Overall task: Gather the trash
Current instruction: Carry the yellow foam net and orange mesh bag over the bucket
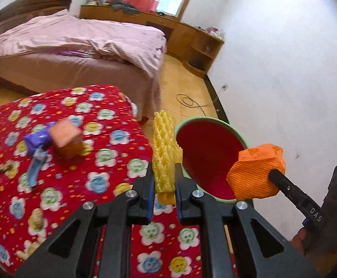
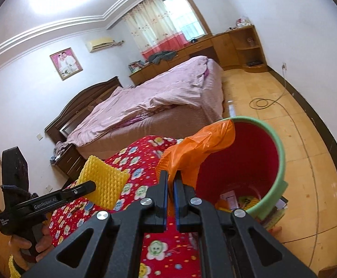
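Up front in the left wrist view, the left gripper point(image 1: 164, 173) is clamped on a strip of yellow foam netting point(image 1: 166, 150), which stands upright between the blue pads at the right edge of the table covered in a red flowered cloth point(image 1: 59, 203). Just right of that edge stands the red bin point(image 1: 205, 153) with a green rim, its mouth open and unobstructed on the near side. The right gripper point(image 1: 272, 172) reaches in from the right, closed on a crumpled orange wrapper point(image 1: 254, 173) that hangs over the bin's near rim. Further back on the cloth, toward its left edge, lie an orange box point(image 1: 66, 139), a purple wrapper point(image 1: 35, 140) and a blue strip point(image 1: 35, 166), blurred. Bare floor runs between the bed point(image 1: 75, 53) and the white wall.

Seen from the right wrist, the right gripper point(image 2: 170, 176) has its jaws pressed together on the orange wrapper point(image 2: 198, 148), which spreads up across the bin's point(image 2: 281, 162) left rim. Some scraps lie at the bin's bottom. The left gripper point(image 2: 94, 185), held by a hand point(image 2: 27, 247) at lower left, pinches the yellow netting point(image 2: 105, 183) above the cloth point(image 2: 154, 252), beside the bin. Open tiled floor point(image 2: 307, 120) lies to the bin's right.
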A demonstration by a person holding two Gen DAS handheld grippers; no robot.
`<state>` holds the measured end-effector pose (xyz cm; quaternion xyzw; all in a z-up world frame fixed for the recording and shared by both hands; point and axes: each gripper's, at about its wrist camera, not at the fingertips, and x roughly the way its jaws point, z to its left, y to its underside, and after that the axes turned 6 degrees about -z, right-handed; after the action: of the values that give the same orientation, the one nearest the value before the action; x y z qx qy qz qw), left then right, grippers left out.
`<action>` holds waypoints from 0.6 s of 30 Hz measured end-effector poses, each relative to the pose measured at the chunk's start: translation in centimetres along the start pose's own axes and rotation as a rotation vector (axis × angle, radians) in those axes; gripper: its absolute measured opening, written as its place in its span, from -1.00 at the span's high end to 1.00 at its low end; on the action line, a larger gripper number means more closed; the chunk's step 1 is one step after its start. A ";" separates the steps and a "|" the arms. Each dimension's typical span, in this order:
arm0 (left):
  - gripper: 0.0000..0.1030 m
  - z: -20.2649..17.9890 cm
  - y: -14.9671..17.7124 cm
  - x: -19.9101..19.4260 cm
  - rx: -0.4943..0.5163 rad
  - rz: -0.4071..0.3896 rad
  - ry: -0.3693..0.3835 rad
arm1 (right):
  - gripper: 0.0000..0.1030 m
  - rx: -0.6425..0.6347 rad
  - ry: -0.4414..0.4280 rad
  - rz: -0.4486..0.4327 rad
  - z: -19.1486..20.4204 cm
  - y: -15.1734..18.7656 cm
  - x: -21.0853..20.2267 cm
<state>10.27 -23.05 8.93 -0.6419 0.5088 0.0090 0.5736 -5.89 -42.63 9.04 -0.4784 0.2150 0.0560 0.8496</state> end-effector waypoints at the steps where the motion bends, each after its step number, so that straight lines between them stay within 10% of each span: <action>1: 0.73 -0.6 0.0 0.6 0.008 0.008 0.007 | 0.89 0.006 0.008 -0.001 -0.3 -0.1 -0.1; 18: 0.73 -4.9 1.0 8.1 0.096 0.113 0.041 | 0.86 0.114 0.097 0.026 -6.1 0.4 1.6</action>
<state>10.66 -31.76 5.05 -0.5839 0.5557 0.0037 0.5918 -6.51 -47.66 5.32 -0.4287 0.2652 0.0316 0.8631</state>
